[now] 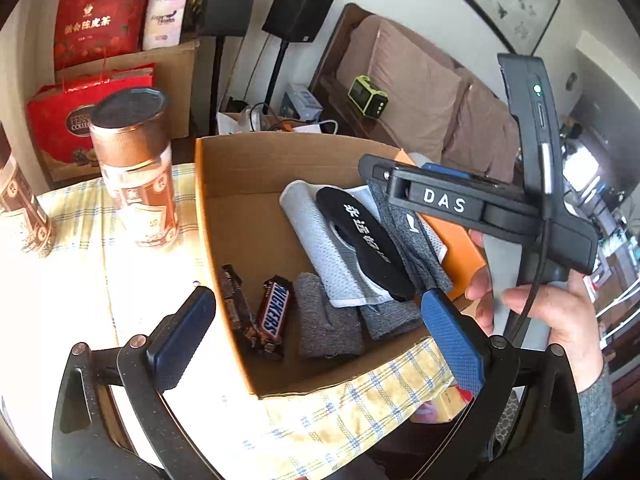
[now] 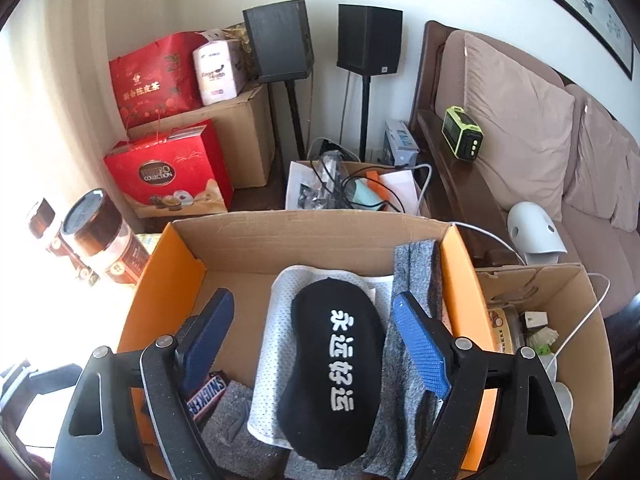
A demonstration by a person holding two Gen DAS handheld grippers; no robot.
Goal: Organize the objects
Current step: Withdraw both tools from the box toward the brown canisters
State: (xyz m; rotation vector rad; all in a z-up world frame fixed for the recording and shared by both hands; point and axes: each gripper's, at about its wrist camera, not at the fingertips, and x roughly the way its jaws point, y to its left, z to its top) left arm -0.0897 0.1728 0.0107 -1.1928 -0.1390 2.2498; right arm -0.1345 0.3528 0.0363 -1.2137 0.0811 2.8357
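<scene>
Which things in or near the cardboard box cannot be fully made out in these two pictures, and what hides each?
- Chocolate bars, right wrist view: mostly behind the right gripper's left finger.
- Grey socks, left wrist view: far end covered by the other gripper's body.
- White mesh cloth: middle hidden under the black eye mask.
- Jars, left wrist view: labels washed out by glare.

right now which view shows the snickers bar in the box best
The left wrist view: the brown Snickers bar lies fully exposed on the cardboard box floor, logo readable. In the right wrist view the bar is partly hidden behind a finger.
</scene>
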